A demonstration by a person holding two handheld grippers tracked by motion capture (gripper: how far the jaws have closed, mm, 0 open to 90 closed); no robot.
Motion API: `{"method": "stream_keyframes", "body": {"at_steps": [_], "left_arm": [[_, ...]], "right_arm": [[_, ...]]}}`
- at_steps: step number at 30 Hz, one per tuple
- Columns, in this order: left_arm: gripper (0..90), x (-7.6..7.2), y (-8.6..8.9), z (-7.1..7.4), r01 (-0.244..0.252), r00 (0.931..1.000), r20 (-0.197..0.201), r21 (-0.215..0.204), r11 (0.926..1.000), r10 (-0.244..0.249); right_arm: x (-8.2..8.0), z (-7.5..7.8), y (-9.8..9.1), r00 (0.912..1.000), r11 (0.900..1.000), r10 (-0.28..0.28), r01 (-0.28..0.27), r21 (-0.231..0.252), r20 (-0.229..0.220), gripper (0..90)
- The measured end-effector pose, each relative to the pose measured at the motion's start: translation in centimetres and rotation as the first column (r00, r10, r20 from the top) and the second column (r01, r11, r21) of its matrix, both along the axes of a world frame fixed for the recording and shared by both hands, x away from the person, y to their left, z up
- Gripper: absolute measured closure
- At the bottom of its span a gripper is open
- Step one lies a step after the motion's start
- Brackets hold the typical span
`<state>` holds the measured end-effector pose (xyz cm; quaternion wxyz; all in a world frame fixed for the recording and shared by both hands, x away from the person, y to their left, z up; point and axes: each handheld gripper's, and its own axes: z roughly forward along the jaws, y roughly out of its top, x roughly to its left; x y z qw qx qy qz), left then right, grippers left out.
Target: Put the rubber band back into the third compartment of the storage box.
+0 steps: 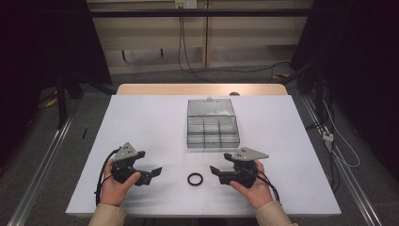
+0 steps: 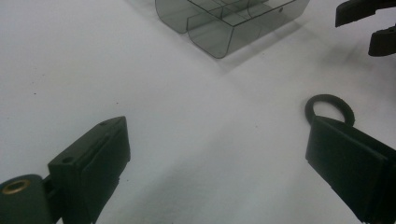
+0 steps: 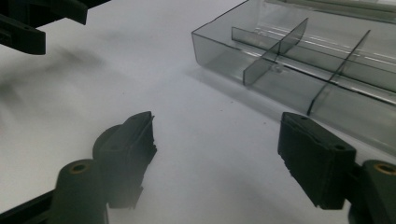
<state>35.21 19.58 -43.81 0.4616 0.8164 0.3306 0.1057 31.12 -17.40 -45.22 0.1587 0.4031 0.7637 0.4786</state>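
My left claw [image 1: 151, 173] stands with its jaws wide apart and bare, and my right claw [image 1: 217, 172] is apart too, nothing between its pads. The black ring [image 1: 195, 179] lies flat on the white table [image 1: 141, 122] between them, untouched. The clear compartment box [image 1: 212, 130] sits open at twelve o'clock from the ring, its cells seemingly bare. So I judge nothing is done: grasping and placing remain.

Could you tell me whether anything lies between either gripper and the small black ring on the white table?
Nothing visible does. The small black ring lies alone on the white table, with bare surface between it and both the left gripper and the right gripper, which flank it.
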Motion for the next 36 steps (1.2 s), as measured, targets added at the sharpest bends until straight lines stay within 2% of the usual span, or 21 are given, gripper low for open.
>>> {"method": "stream_keyframes", "body": {"at_steps": [12, 20, 25, 31, 34, 36], "left_arm": [[6.4, 0.1, 0.6, -0.1, -0.006, 0.9999, 0.008, 0.003, 1.0000, 0.006], [6.4, 0.3, 1.0, -0.3, -0.022, 0.9997, 0.003, 0.002, 0.9998, 0.022], [6.4, 0.3, 1.0, -0.3, -0.020, 0.9998, 0.003, 0.002, 0.9998, 0.020], [6.4, 0.3, 0.9, -0.3, -0.010, 0.9999, 0.003, 0.010, 0.9999, 0.010], [6.4, 0.3, 0.8, -0.4, -0.011, 0.9999, 0.004, 0.013, 0.9999, 0.011], [6.4, 0.3, 0.8, -0.4, -0.010, 0.9999, 0.004, 0.015, 0.9998, 0.010]], "right_arm": [[0.7, -0.3, 2.2, 0.9936, 0.9960, 0.087, -0.088, -0.013, -0.072, 52.2], [1.1, -0.7, 3.7, 0.9863, 0.9904, 0.132, -0.135, -0.030, -0.100, 58.2], [1.3, -1.1, 4.5, 0.9777, 0.9837, 0.165, -0.173, -0.051, -0.130, 64.1], [1.4, -1.6, 5.0, 0.9712, 0.9744, 0.183, -0.200, -0.103, -0.152, 76.9], [1.5, -1.5, 4.8, 0.9696, 0.9751, 0.183, -0.200, -0.096, -0.162, 86.4], [1.4, -1.5, 4.8, 0.9696, 0.9750, 0.180, -0.198, -0.100, -0.166, 87.4]]}}
